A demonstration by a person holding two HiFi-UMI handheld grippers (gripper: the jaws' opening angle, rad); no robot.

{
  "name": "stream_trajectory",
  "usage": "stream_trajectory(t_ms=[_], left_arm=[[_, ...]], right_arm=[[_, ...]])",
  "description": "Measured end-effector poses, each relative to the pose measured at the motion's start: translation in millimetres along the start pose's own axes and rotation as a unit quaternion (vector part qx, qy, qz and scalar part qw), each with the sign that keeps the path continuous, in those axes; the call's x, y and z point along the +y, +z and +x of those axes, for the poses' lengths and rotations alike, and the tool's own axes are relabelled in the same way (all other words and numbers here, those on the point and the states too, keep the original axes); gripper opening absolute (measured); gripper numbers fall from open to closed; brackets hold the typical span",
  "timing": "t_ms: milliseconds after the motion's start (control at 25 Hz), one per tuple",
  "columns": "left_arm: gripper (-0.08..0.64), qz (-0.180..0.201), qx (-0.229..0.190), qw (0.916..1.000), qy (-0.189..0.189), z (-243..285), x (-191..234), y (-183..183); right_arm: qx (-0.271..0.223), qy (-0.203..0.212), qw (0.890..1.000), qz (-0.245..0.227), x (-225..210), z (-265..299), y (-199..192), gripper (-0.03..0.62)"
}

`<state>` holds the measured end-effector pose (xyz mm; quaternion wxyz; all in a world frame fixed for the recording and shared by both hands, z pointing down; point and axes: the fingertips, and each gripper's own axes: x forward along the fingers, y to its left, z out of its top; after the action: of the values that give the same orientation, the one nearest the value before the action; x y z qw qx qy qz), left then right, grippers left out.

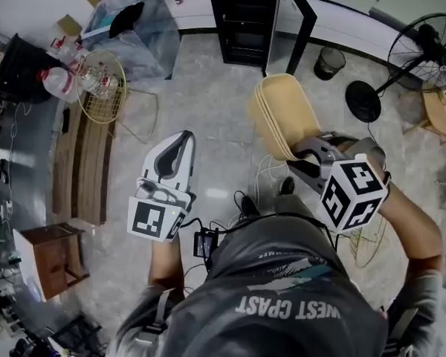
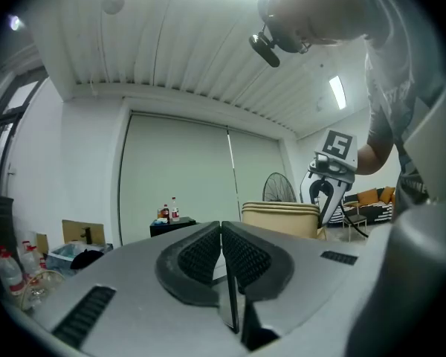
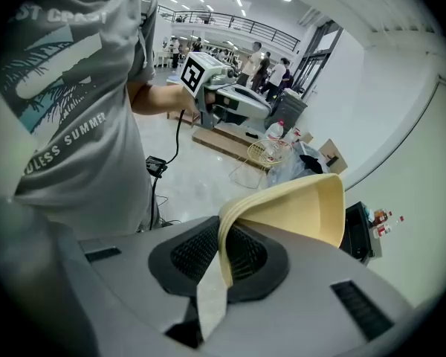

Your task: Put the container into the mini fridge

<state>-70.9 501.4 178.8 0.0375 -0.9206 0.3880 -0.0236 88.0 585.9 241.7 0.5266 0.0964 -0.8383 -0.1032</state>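
Closest is the person's grey shirt [image 1: 282, 288], low under both grippers. Right gripper [image 3: 221, 255] is pinching one thin wall of the tan container [image 3: 297, 207]. It sticks out past the jaws, tipped on its side. I see nothing inside it. Left gripper [image 2: 221, 233] is squeezed closed with nothing in it, off to the side of the right one. Mini fridge [image 1: 245, 13] stands well ahead of the right gripper, with its door [image 1: 293, 21] open. I think the container could slip or swing, since only one edge is held. It could also bump the open door going in. Wire basket [image 1: 100, 88], ahead of the left gripper, holds clear stuff I cannot name.
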Motion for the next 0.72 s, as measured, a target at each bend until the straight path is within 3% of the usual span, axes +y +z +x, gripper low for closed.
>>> stream_trajectory(t_ms=[320, 520, 720], left_arm=[[0.023, 0.010, 0.022, 0.9995, 0.018, 32.5, 5.4, -12.4], [0.023, -0.008, 0.035, 0.9977, 0.058, 69.5, 20.6, -11.0], [0.023, 0.015, 0.029, 0.9961, 0.082, 112.8, 21.9, -7.7]], right_arm=[[-0.014, 0.003, 1.000, -0.015, -41.4, 14.6, -27.4, 0.044], [-0.025, 0.019, 0.999, -0.039, -91.5, 20.8, -50.3, 0.044], [-0.037, 0.030, 0.997, -0.058, -128.7, 27.3, -83.0, 0.044]])
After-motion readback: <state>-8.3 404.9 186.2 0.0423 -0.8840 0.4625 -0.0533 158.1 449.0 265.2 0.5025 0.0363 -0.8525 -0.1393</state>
